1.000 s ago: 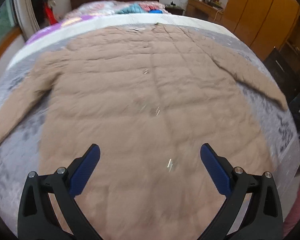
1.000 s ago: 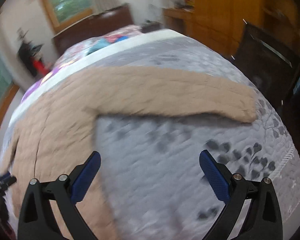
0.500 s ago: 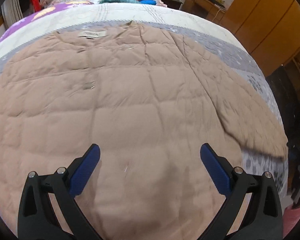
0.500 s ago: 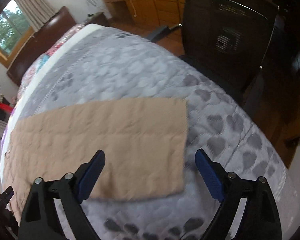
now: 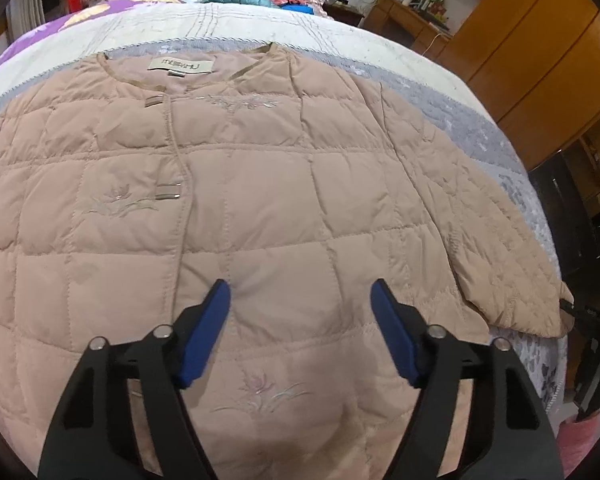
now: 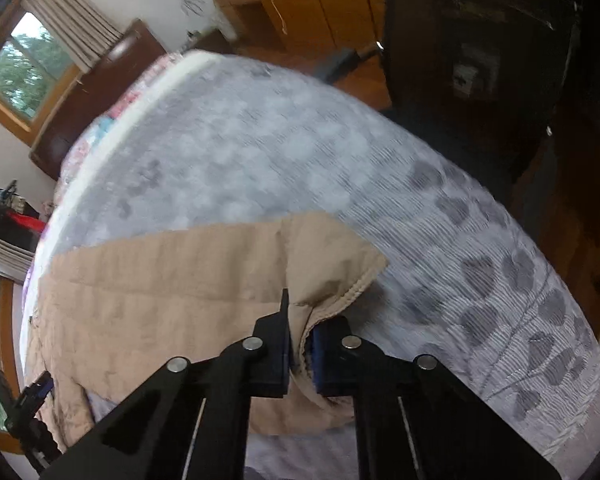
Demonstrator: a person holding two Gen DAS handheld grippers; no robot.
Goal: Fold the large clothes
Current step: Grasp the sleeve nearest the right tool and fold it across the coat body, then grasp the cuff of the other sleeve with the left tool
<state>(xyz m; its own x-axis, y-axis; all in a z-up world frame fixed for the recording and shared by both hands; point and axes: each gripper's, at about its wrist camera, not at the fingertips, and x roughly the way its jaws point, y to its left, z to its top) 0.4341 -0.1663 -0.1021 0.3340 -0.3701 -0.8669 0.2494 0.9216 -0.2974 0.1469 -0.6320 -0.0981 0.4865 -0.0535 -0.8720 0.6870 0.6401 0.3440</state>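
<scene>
Right wrist: our right gripper clamps cuff of jacket; left gripper closing over chest, nothing pinched. We lift cuff high, swing sleeve inward.

Bare grey bedspread beyond the sleeve cuff; dark chair crowds the bedside.

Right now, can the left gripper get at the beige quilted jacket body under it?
Probably yes: the left gripper hangs over the beige quilted jacket, jaws closing with only fabric between them and nothing in the way.
</scene>
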